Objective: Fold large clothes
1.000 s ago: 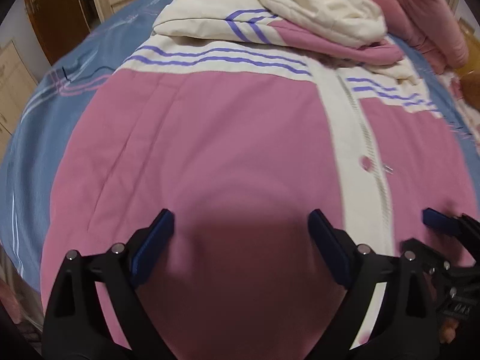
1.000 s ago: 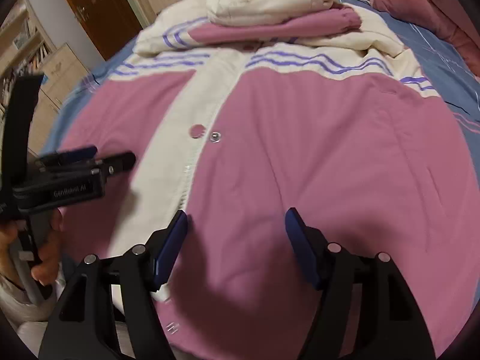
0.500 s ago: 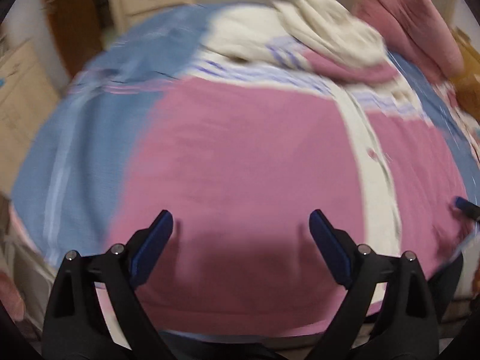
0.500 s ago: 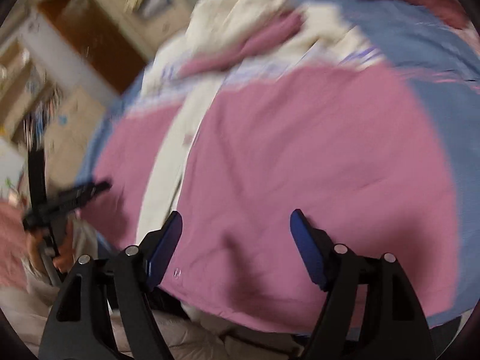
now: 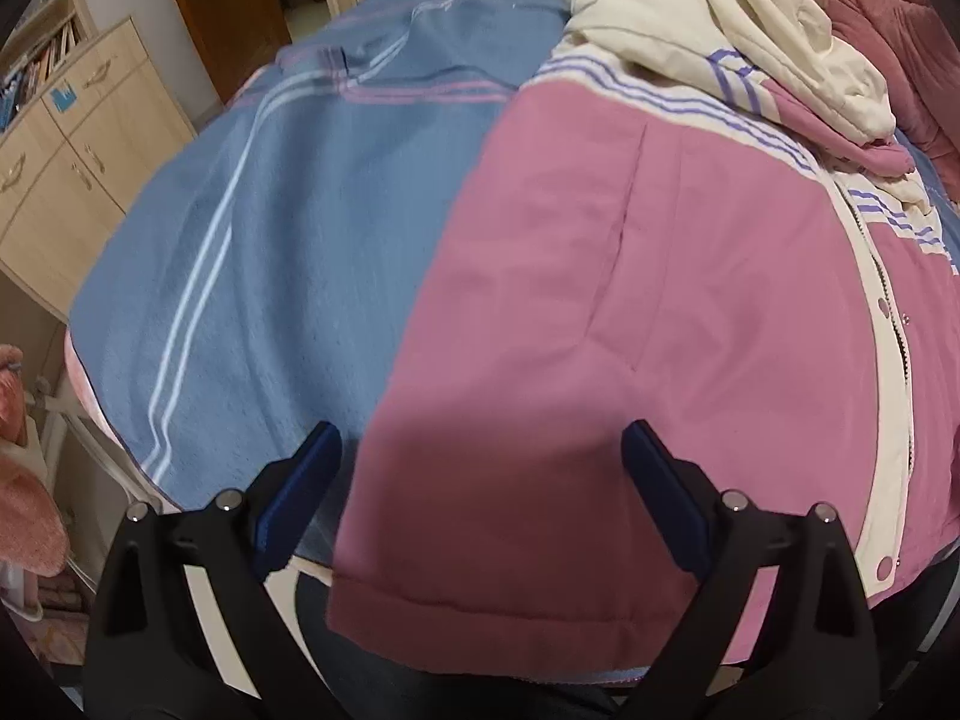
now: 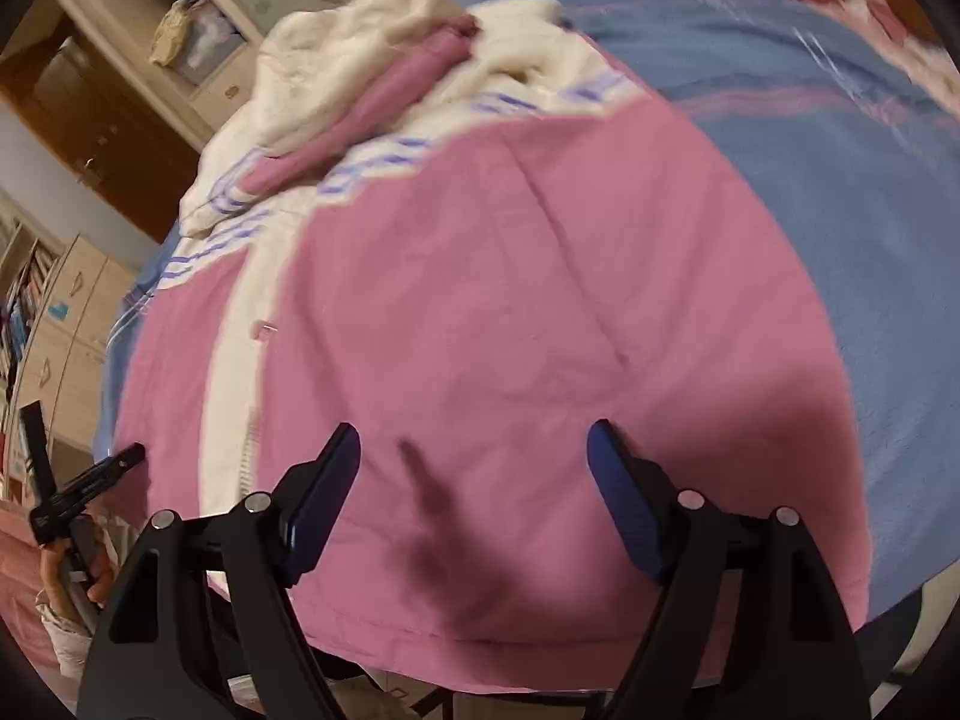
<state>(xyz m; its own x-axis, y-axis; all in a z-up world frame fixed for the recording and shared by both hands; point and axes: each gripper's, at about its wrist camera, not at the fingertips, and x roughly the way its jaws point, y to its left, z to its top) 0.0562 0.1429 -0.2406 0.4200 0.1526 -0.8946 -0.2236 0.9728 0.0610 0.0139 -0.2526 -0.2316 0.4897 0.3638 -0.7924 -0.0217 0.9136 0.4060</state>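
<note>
Tongs first: the left gripper (image 5: 480,480) stands with its jaws wide apart at the bottom of its frame, over the near left corner of the pink jacket (image 5: 630,330), and nothing is between the pads. The right gripper (image 6: 474,480) is likewise spread; its jaws have just been opening, with no cloth between them, above the hem in the lower middle of its view.

The jacket lies front up on the blue bedspread (image 5: 270,240), filling the right and centre of the left view, with its cream placket (image 5: 888,360) running down the right edge and the cream hood and folded sleeves (image 5: 780,48) bunched at the upper right. The hem (image 5: 480,606) hangs over the near edge of the bed.

Risks, as I judge them: with the hem overhanging, a shallow pinch could take only the top layer, so the front lifts while the back stays behind and the fold skews. A grab set too low might also catch the bedspread under the corner. The loose pile at the top could slide or unfold if the body is pulled sharply. Uneven lifting by the two hands would twist the placket off centre.
</note>
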